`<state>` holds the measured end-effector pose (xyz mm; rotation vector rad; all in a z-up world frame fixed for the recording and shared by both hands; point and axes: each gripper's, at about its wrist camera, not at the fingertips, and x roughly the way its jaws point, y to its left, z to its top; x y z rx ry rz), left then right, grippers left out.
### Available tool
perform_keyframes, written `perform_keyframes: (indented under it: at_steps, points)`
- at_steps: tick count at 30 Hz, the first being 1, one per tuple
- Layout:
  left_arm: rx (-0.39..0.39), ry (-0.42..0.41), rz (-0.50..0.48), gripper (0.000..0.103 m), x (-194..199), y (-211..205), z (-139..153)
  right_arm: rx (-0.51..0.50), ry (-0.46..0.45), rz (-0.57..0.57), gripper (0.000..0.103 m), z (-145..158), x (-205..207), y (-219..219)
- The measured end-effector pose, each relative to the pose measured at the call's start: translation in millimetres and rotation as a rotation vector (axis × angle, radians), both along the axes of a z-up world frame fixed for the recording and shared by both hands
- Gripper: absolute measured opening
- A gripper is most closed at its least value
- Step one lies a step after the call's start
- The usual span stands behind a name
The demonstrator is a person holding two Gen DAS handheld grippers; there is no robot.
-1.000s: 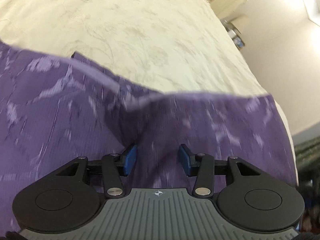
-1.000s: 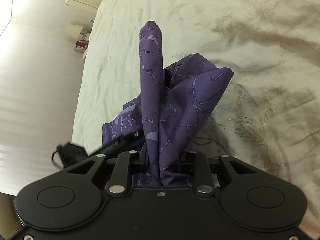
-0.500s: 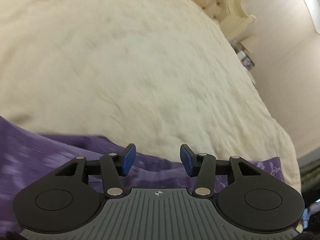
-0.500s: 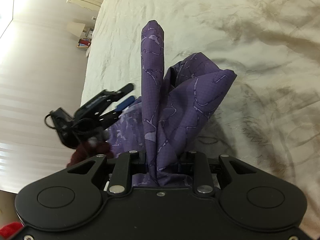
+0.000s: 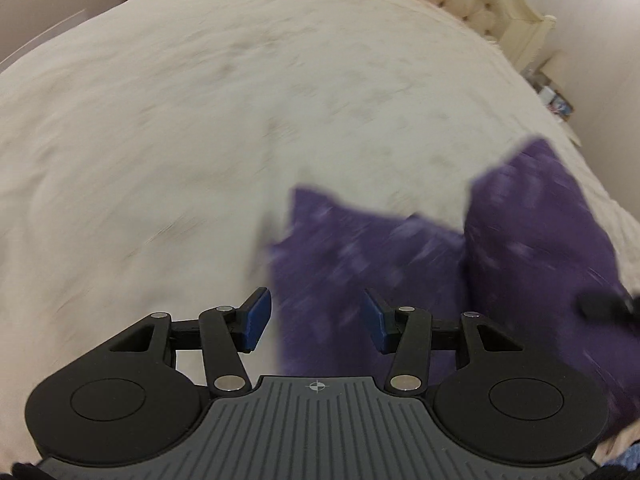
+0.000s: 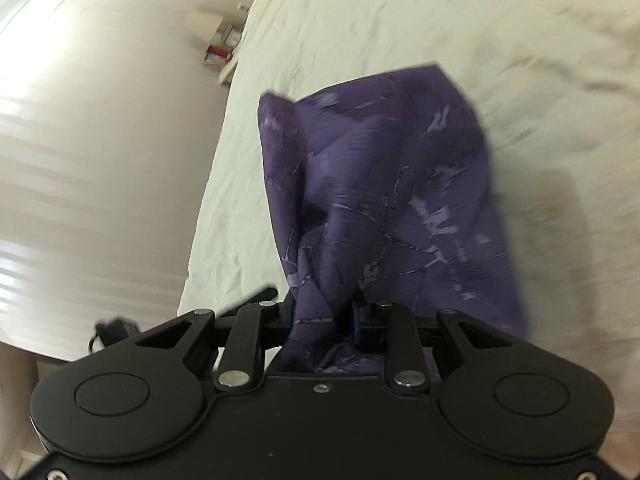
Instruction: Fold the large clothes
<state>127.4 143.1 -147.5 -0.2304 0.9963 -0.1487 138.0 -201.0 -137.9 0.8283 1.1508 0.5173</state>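
Note:
A purple patterned garment [image 6: 384, 184] hangs bunched from my right gripper [image 6: 324, 320], whose blue pads are shut on a twisted fold of it. The cloth drapes down over the cream bedspread [image 6: 400, 20]. In the left wrist view the same garment [image 5: 400, 264] shows blurred, low and to the right, above the bed. My left gripper [image 5: 316, 316] is open with its blue pads [image 5: 256, 316] apart; nothing is pressed between them, and the cloth lies beyond and below. A dark blur at the right edge of that view looks like part of the other gripper [image 5: 604, 306].
The bed's tufted headboard [image 5: 472, 4] is at the top right in the left wrist view, with a shelf of small items [image 5: 554, 96] by the wall. In the right wrist view, pale floor [image 6: 100, 180] lies left of the bed's edge, with a low shelf [image 6: 218, 50] there.
My left gripper has let the garment drop away and swung up and left over the bedspread. My right gripper, still shut on the cloth, has carried it sideways, and the cloth has spread wider.

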Motion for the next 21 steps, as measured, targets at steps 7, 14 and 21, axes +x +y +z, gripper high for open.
perform_keyframes:
  at_steps: [7,14,21]
  points:
    - [-0.004,0.066,-0.001,0.048,-38,41,-8,-0.068,0.051,0.044,0.034,-56,17,102]
    - [-0.021,0.013,-0.055,0.048,-50,42,9,-0.036,0.077,0.084,0.053,-92,24,137]
    - [-0.045,-0.105,-0.231,0.049,-44,-3,41,0.06,-0.074,0.061,0.059,-41,14,93]
